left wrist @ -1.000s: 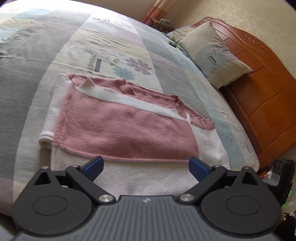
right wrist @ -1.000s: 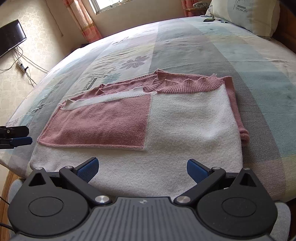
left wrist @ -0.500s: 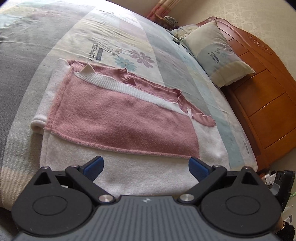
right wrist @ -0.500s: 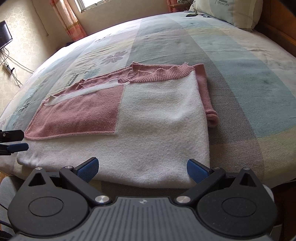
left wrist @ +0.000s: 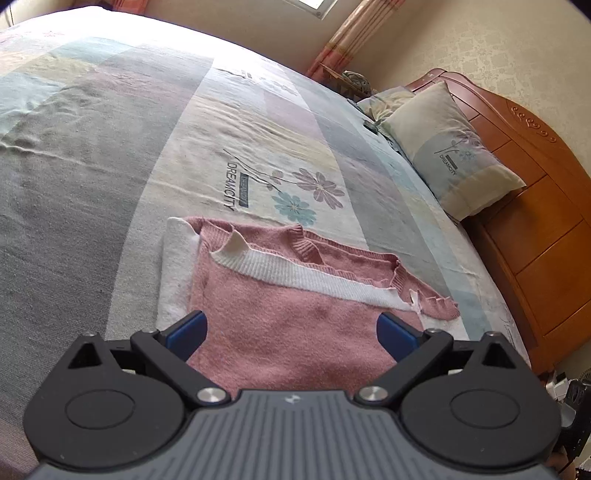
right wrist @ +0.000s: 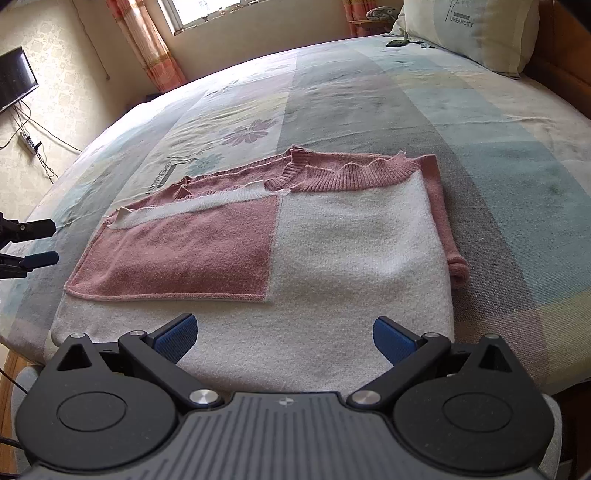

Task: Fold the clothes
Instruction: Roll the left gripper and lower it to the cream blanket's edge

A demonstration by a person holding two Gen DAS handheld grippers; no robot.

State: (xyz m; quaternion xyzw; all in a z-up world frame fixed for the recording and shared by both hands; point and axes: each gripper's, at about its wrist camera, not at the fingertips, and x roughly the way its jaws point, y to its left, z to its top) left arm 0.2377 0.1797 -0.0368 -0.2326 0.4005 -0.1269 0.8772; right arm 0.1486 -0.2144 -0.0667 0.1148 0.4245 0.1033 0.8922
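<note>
A pink and white knit sweater lies flat and partly folded on the bed, with a pink sleeve panel folded across its left half. In the left wrist view the sweater fills the space between the fingers. My left gripper is open and empty, low over the pink panel. It also shows in the right wrist view, at the sweater's left side. My right gripper is open and empty, just above the sweater's white near hem.
The patchwork bedspread covers the bed. A pillow leans on the wooden headboard; the pillow also shows in the right wrist view. A window and curtain and a wall TV stand beyond the bed.
My left gripper has moved forward and down over the pink panel. My right gripper has pulled back slightly and risen. The sweater has not moved.
</note>
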